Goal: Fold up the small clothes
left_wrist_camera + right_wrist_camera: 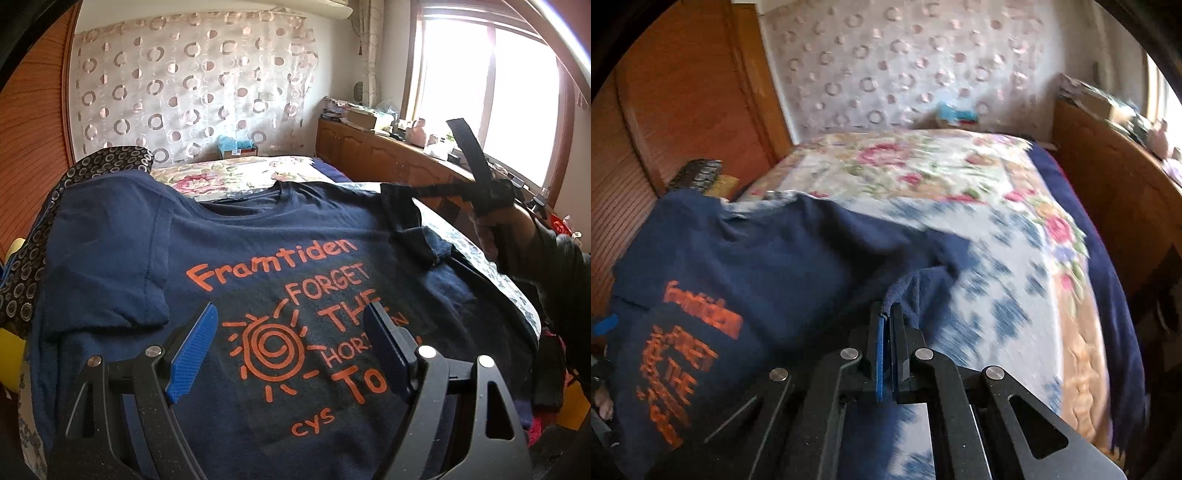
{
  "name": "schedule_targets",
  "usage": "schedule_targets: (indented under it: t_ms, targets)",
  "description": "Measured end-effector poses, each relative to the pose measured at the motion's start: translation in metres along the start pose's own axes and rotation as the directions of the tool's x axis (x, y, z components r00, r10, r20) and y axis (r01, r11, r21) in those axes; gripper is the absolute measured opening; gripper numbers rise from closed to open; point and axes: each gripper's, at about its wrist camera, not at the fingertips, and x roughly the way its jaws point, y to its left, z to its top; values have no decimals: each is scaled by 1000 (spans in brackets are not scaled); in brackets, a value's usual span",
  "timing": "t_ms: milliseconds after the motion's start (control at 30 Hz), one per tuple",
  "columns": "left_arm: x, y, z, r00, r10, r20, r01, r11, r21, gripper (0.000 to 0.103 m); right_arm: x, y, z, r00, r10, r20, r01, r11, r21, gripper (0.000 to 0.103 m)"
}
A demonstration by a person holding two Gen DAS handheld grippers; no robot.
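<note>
A navy T-shirt (280,258) with orange print lies face up on the bed; it also shows in the right wrist view (768,258). My left gripper (291,332) is open and empty, hovering over the orange sun print. My right gripper (888,314) is shut on the T-shirt's right sleeve (916,284) and lifts its edge off the bed. In the left wrist view the right gripper (406,194) holds that sleeve (402,214) up at the shirt's right shoulder.
A floral bedspread (942,173) covers the bed beyond the shirt. A dark patterned cloth (33,266) lies at the shirt's left. Wooden cabinets (369,151) with clutter run under the window on the right. A wooden wardrobe (665,110) stands on the left.
</note>
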Motion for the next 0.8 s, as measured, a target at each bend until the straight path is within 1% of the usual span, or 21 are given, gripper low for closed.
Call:
schedule_targets:
  t_ms: [167,267,367,433,467,500,600,667,800]
  targets:
    - [-2,7,-2,1000,8,1,-8,1000,-14,82,13,36,26,999,46,23,-45,997,-55,2]
    - [-3,12,-3,1000,14,1,-14,1000,-24,82,26,50,37,998,62,21,-60,996,-66,2]
    - [-4,16,-5,1000,21,-1,-21,999,-30,82,28,53,43,996,78,37,-75,994,-75,3]
    - [-4,18,-5,1000,21,1,-21,999,-39,82,22,51,43,996,75,45,-72,994,-79,18]
    - [-4,20,-4,1000,21,3,-21,999,-43,82,21,50,43,996,73,48,-69,994,-83,38]
    - [-4,22,-3,1000,24,5,-23,999,-45,82,21,50,41,996,68,53,-63,994,-88,47]
    - [-5,26,-1,999,33,10,-32,998,-47,82,13,45,29,998,48,50,-43,994,-97,48]
    - [-6,30,1,999,39,12,-39,998,-47,82,12,40,21,999,11,40,-7,995,-100,48]
    - [-8,43,6,998,66,12,-66,997,-47,82,12,31,2,999,-35,22,37,994,-103,48]
